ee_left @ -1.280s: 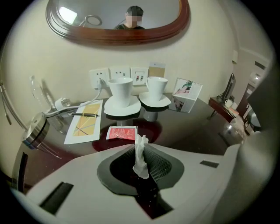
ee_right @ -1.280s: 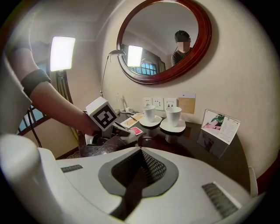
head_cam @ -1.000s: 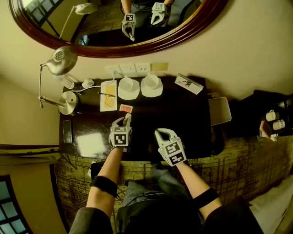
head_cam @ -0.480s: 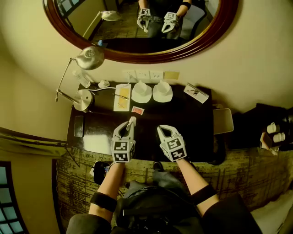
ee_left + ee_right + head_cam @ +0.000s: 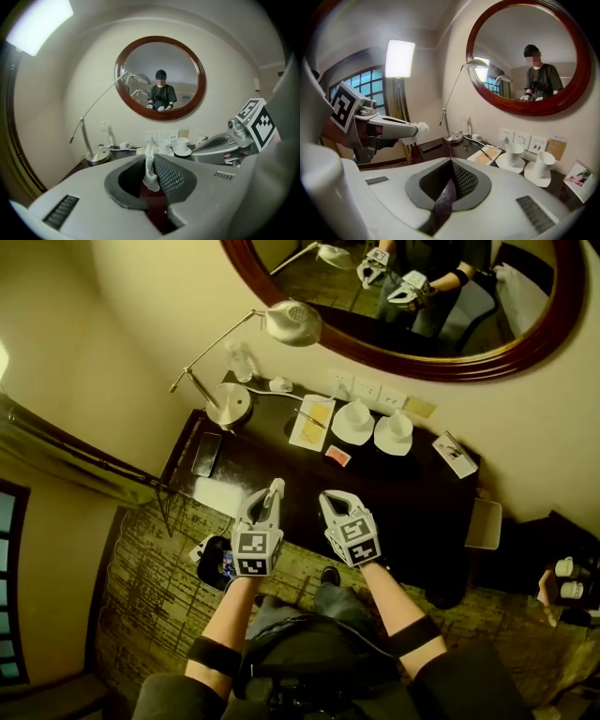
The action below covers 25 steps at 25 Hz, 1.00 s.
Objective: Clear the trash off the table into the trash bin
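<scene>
What looks like the bin (image 5: 217, 562) sits on the floor by the table's (image 5: 412, 493) near edge. Above that edge, the left gripper (image 5: 271, 495) pinches a white scrap (image 5: 150, 165), ready to drop in. The right gripper (image 5: 331, 504) is closed tight, holding nothing.

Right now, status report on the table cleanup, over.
Left gripper shut on white tissue, over table. Right gripper shut. Red packet on table. Cups, lamp far back, not in the way.

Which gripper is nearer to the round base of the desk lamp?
Left. The left gripper is in front of the lamp base, slightly to its right; the right gripper is beside the left one, farther right.
</scene>
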Motion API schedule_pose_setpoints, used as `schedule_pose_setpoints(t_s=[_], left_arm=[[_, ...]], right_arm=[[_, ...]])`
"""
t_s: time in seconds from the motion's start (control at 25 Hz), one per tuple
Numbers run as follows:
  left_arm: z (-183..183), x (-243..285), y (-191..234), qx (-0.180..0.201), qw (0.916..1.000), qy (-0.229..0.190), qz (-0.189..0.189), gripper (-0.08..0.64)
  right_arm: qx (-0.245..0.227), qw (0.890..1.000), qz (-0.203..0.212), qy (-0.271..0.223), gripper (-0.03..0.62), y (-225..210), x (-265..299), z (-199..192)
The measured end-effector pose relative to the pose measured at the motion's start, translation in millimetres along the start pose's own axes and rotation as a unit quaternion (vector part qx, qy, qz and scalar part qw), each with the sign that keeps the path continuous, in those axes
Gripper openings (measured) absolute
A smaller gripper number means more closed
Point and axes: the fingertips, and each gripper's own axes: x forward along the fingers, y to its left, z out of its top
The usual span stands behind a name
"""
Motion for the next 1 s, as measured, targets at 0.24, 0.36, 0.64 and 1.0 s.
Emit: schedule_pose_setpoints(t_s=[0.24,0.36,0.64,1.0], left_arm=[[-44,-81,94,-0.049,0.9924,0.014,0.112,0.051],[-71,-131,137,-0.079,0.9809,0.021,0.177,0.051],[-135,-235,205,-0.147,0.9441,0.035,0.293,0.051],[-217,-278,247,-0.214,0.9134,0.062,0.341,0.051]], right_arm=[[-0.056,0.992,0.115,0.012,0.003,114,64,23],[-0.090,0.979,0.180,0.020,0.003,179,92,30],[-0.155,0.938,0.308,0.038,0.003,322,129,30],[-0.200,0.902,0.373,0.091,0.003,410,162,-21]])
